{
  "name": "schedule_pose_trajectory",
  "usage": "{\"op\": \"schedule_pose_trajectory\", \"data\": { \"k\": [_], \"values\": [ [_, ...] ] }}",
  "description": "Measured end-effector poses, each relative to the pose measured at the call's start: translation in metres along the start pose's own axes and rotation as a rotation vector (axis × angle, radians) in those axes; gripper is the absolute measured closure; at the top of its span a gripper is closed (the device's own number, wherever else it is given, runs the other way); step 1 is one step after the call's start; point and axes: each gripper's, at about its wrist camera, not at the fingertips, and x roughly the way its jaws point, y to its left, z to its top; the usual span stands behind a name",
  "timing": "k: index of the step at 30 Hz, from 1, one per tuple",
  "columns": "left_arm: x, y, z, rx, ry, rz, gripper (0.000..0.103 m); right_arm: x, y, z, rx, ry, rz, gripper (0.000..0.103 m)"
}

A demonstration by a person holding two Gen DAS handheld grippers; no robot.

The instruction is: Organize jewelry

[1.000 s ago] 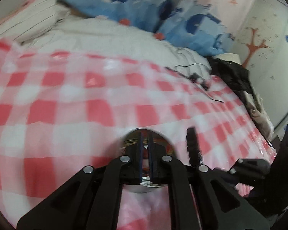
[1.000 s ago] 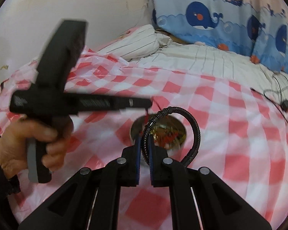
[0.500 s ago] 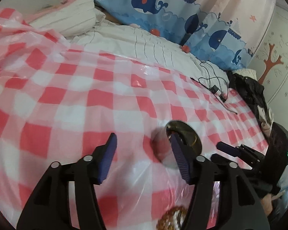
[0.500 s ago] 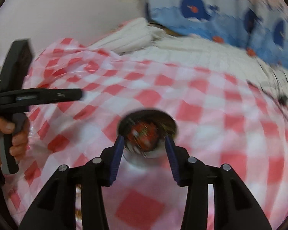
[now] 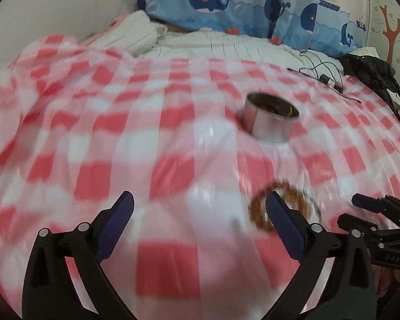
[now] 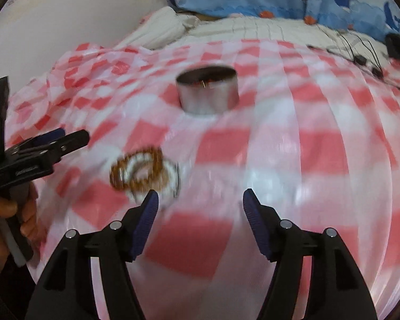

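A round metal tin [image 5: 270, 120] with jewelry inside stands on the red-and-white checked cloth [image 5: 152, 144]; it also shows in the right wrist view [image 6: 207, 90]. A brown beaded bracelet pile [image 6: 141, 170] lies on the cloth near me, just left of the right gripper's left finger; in the left wrist view it [image 5: 282, 208] sits behind the left gripper's right finger. My left gripper [image 5: 197, 213] is open and empty above the cloth. My right gripper [image 6: 200, 202] is open and empty. Both views are blurred.
The cloth covers a bed. A striped white pillow [image 5: 130, 33] and blue whale-print bedding [image 5: 226, 2] lie at the back. Black cables [image 5: 322, 73] and dark clothes [image 5: 370, 72] lie at the back right. The other gripper shows at each view's edge [image 6: 37, 149].
Both grippers opened and pulled back from the tin toward the near side. The black cord the right gripper held is gone from view. The bracelets have come into view.
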Motion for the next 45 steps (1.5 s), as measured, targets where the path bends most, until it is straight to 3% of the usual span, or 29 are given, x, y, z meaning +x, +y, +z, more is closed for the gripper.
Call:
{"op": "schedule_pose_trajectory", "data": {
  "k": [8,13,45],
  "values": [
    [0.003,-0.007,-0.036,-0.005,0.009,0.026,0.008,0.004,0.009,-0.015,-0.035,-0.013,-0.049,0.026],
    [0.005,-0.008,-0.044,-0.011,0.005,0.034,0.008,0.004,0.011,-0.018,-0.054,-0.005,-0.047,0.007],
    [0.010,-0.016,-0.047,0.008,0.016,0.027,0.008,-0.001,0.012,-0.022,-0.046,-0.022,-0.052,0.007]
  ]
}}
